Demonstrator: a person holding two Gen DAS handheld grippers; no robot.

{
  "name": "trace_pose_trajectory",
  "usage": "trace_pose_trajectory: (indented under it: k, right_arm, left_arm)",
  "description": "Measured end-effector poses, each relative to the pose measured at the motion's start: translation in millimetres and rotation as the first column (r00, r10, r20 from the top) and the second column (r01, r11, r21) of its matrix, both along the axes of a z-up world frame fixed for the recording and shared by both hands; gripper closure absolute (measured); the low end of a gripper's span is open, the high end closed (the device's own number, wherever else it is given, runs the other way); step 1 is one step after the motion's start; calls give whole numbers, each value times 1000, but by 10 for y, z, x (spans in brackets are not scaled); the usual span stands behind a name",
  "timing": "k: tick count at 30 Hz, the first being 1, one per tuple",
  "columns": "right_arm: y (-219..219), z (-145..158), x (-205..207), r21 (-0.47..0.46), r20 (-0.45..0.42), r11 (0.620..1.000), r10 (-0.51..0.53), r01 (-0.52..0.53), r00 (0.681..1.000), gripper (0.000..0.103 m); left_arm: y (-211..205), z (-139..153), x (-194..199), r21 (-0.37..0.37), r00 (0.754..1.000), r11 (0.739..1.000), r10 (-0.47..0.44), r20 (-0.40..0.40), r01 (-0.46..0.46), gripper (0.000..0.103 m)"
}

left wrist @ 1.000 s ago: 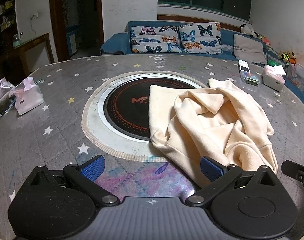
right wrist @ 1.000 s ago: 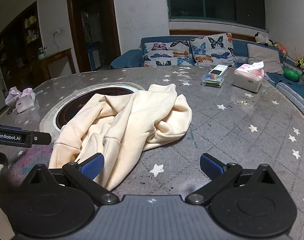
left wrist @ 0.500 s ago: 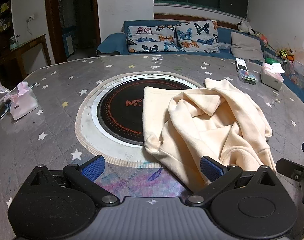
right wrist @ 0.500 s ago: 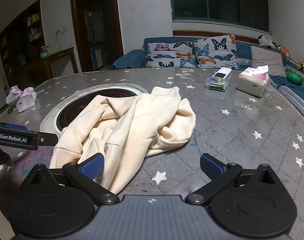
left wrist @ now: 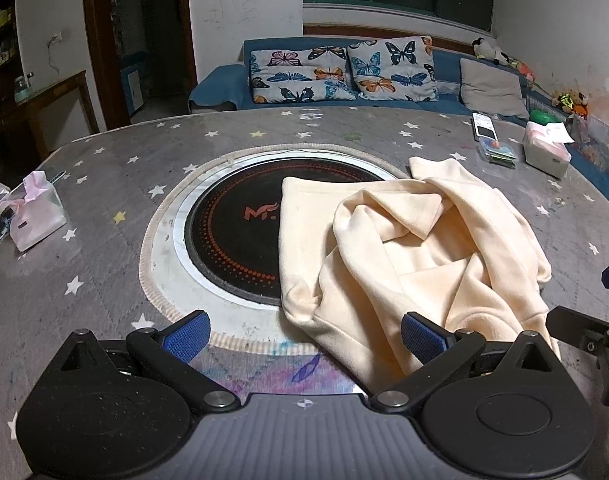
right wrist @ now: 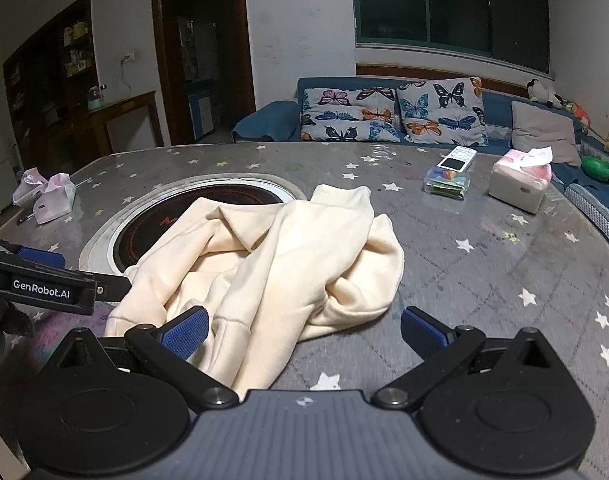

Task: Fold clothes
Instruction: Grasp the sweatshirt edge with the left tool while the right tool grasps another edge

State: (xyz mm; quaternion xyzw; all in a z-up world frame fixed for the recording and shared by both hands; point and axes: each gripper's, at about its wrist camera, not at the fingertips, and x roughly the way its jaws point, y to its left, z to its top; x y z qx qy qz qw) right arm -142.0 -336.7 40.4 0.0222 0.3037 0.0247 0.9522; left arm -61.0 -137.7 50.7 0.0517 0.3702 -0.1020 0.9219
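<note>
A cream sweatshirt (left wrist: 416,256) lies crumpled on the grey star-patterned table (left wrist: 104,168), partly over the black round hotplate (left wrist: 232,240). It also shows in the right wrist view (right wrist: 280,264). My left gripper (left wrist: 304,334) is open and empty, just short of the garment's near edge. My right gripper (right wrist: 304,332) is open and empty; its left finger (right wrist: 184,332) is over the garment's near hem. The left gripper also shows at the left of the right wrist view (right wrist: 56,280), and the right gripper at the right edge of the left wrist view (left wrist: 600,320).
A pink tissue pack (left wrist: 32,216) sits at the table's left. A white tissue box (right wrist: 520,184), a clear small box (right wrist: 446,184) and a remote (right wrist: 458,158) sit at the far right. A blue sofa with butterfly cushions (right wrist: 388,114) stands behind the table.
Both grippers have moved slightly forward towards the sweatshirt and stay open. The sweatshirt has not moved.
</note>
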Motion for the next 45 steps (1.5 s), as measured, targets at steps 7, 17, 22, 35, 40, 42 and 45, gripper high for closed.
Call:
trace_pose_trajectory:
  k: [7, 17, 22, 35, 40, 42, 45]
  right_arm:
    - [-8, 46, 162, -7, 2, 1000, 14, -14, 1000, 0]
    - [-78, 155, 619, -12, -2, 999, 38, -38, 999, 7]
    - [-76, 185, 875, -15, -11, 998, 61, -61, 998, 16]
    - [-44, 118, 1256, -5, -60, 992, 127, -127, 990, 37]
    - [-8, 46, 1325, 3, -87, 989, 148, -148, 985, 46]
    - [23, 3, 1347, 6, -102, 987, 157, -158, 982, 54]
    - [73, -58, 1377, 8, -123, 985, 173, -173, 977, 66]
  left_arm:
    - [-43, 24, 156, 21, 1000, 1000, -5, 23, 5, 0]
    - [-143, 76, 541, 22, 996, 999, -41, 74, 39, 1]
    - [-236, 38, 804, -7, 993, 995, -97, 61, 98, 16]
    - [-448, -239, 1284, -60, 972, 972, -231, -33, 229, 53]
    - [-460, -293, 1262, -90, 960, 958, -277, -33, 273, 88]
    - [-442, -277, 1237, -92, 961, 957, -276, -13, 274, 91]
    - [-386, -220, 1215, -115, 966, 960, -257, 8, 257, 92]
